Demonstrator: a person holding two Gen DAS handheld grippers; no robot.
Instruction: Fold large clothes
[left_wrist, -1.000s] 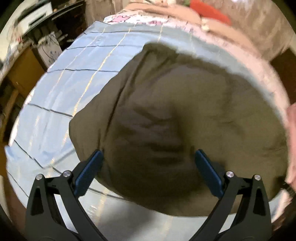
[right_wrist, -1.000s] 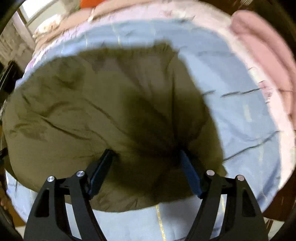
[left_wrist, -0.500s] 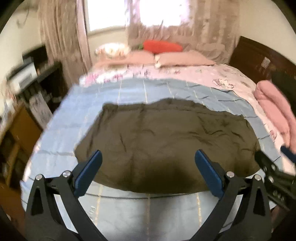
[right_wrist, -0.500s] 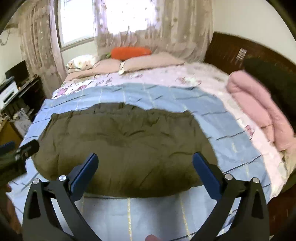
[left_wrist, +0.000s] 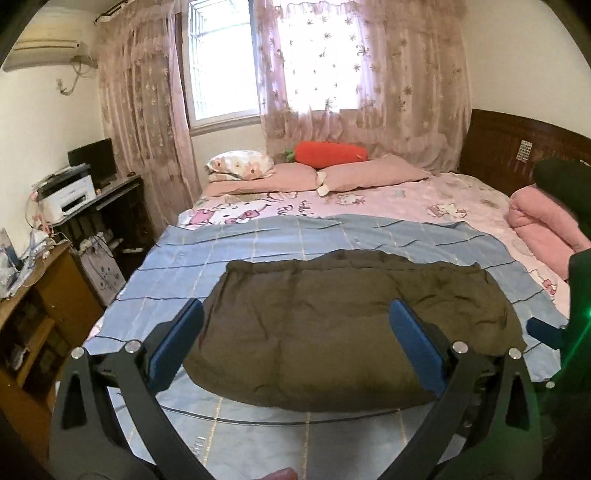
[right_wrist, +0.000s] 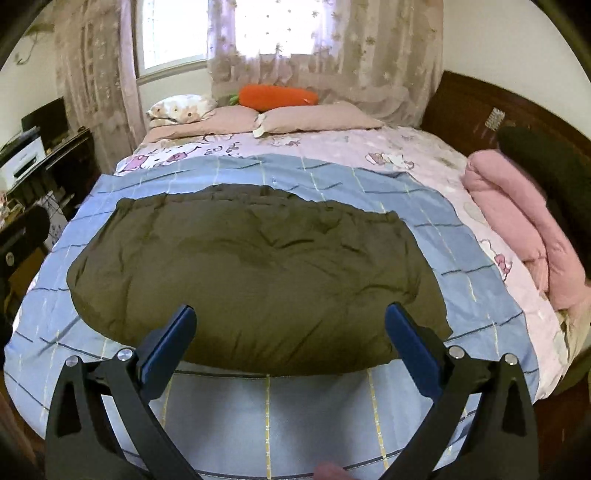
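Garment: olive-brown garment (left_wrist: 343, 328) lies spread on the blue checked sheet (left_wrist: 192, 266), roughly in the middle of the bed (left_wrist: 406, 195); rounded outline, wider than deep, surface creased all over.
Far edge: bunched and wavy, with a raised fold near its centre (right_wrist: 243, 192).
Near edge: smooth curve, resting just short of the sheet's front border.
Garment type: cannot tell; sleeves, legs or collar not distinguishable.
Left side of room: desk (left_wrist: 103, 199) with a white printer (left_wrist: 70, 195) and a dark monitor (left_wrist: 92, 158); a lower wooden cabinet (left_wrist: 40, 306) holds small cluttered items, too small to identify.
Left hand-held gripper (left_wrist: 295, 343): jaws spread wide, nothing between the blue pads, held above the garment's near half without touching it.
Right hand-held gripper (right_wrist: 288, 339): jaws at full spread, empty, above the garment's near edge; in the left wrist view only one blue pad and a piece of its body show at the right border.
Head of bed: two pink pillows (right_wrist: 314, 118), a floral one (right_wrist: 181, 105), an orange carrot plush (right_wrist: 277, 96) on top.
Right side of bed: rolled pink quilt (right_wrist: 517, 229); a dark object beyond it, partly cut off, not identifiable.
Bottom edge: a fingertip (right_wrist: 328, 470) barely shows.
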